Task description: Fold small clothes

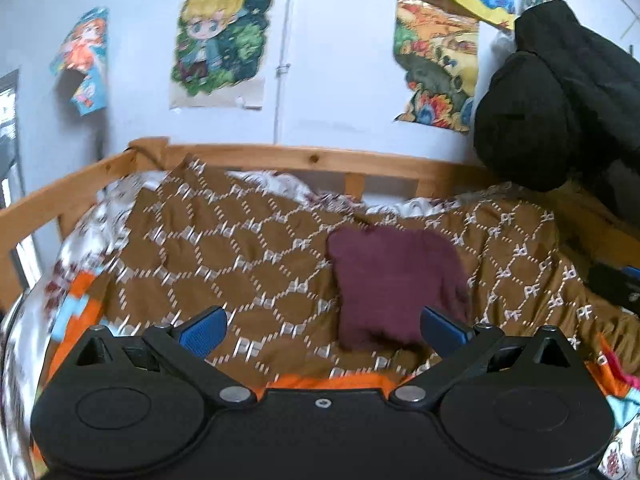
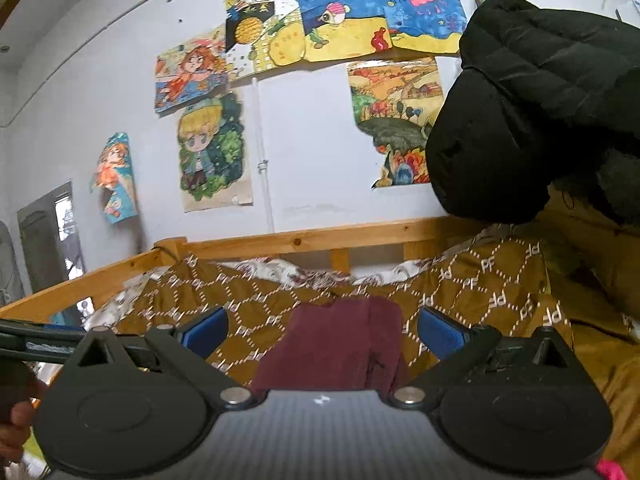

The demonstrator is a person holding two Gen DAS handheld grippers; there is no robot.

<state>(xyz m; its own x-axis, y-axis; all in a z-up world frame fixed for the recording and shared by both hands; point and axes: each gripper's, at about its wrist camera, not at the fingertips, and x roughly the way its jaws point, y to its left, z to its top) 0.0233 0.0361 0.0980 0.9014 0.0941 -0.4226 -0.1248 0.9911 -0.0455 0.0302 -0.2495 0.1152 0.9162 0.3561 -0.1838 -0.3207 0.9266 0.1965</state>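
A small maroon garment (image 1: 394, 284) lies folded into a compact shape on a brown patterned bedspread (image 1: 224, 248). My left gripper (image 1: 324, 330) is open above the spread, its right blue pad near the garment's lower right edge, nothing between the fingers. In the right wrist view the same maroon garment (image 2: 332, 344) lies straight ahead between the wide-apart blue pads of my right gripper (image 2: 322, 332), which is open and holds nothing. Whether either pad touches the cloth is unclear.
A wooden bed rail (image 1: 280, 156) runs along the back and left. A black padded jacket (image 1: 560, 96) hangs at the right over the bed. Children's drawings (image 2: 340, 12) cover the wall. A hand (image 2: 18, 412) shows at the lower left of the right wrist view.
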